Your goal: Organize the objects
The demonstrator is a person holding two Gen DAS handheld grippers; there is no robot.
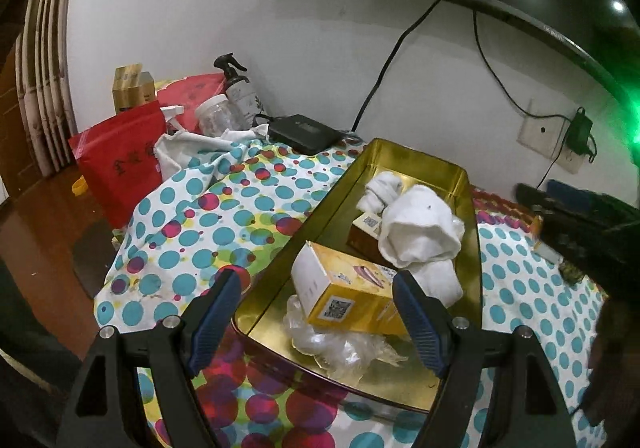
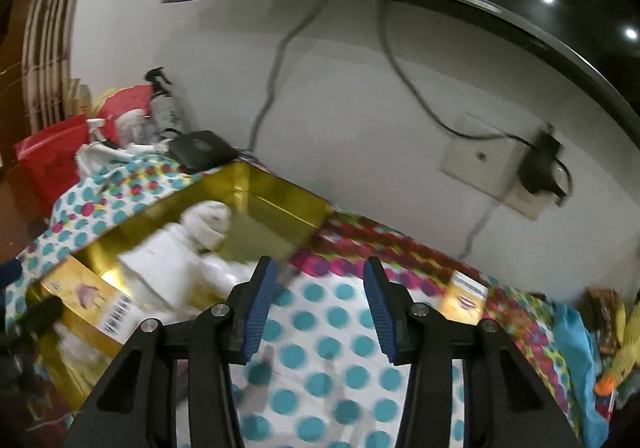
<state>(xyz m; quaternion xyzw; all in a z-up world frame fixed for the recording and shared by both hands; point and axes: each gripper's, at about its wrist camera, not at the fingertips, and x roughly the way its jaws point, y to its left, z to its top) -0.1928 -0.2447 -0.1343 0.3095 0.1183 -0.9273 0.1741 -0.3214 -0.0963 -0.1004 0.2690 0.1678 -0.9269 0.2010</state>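
Left wrist view: we look down on a gold tin tray (image 1: 416,154) lying on the polka-dot cloth (image 1: 208,216). The left gripper (image 1: 318,308) hangs over the tray's near end with its jaws spread wide and nothing between them. Just ahead, inside the tray, a yellow carton (image 1: 344,296) lies tilted on crumpled clear plastic (image 1: 340,348). Farther in sit a white towel bundle (image 1: 420,228) and a smaller white roll (image 1: 380,188); a second small box (image 1: 366,226) is partly hidden under the towel.

Right wrist view (motion-blurred): the right gripper (image 2: 318,308) is over bare cloth to the right of the tray, jaws apart and empty. A small yellow box (image 2: 466,294) lies on the cloth to its far right, outside the tray. Beyond it, at the right edge, we see loose clutter too blurred to name.

Judgement on handling: the loose yellow box looks like light, thin card, stiff enough to pinch but easily crushed, so we would take it across its two long flat faces with moderate closure. The towels are soft and will sag; grip them mid-bundle. The plastic is slippery and shapeless. The tray itself is rigid metal with smooth walls; we would hold it by the rim only.

We estimate several items are already in the tray, with the box on the right not yet gathered.
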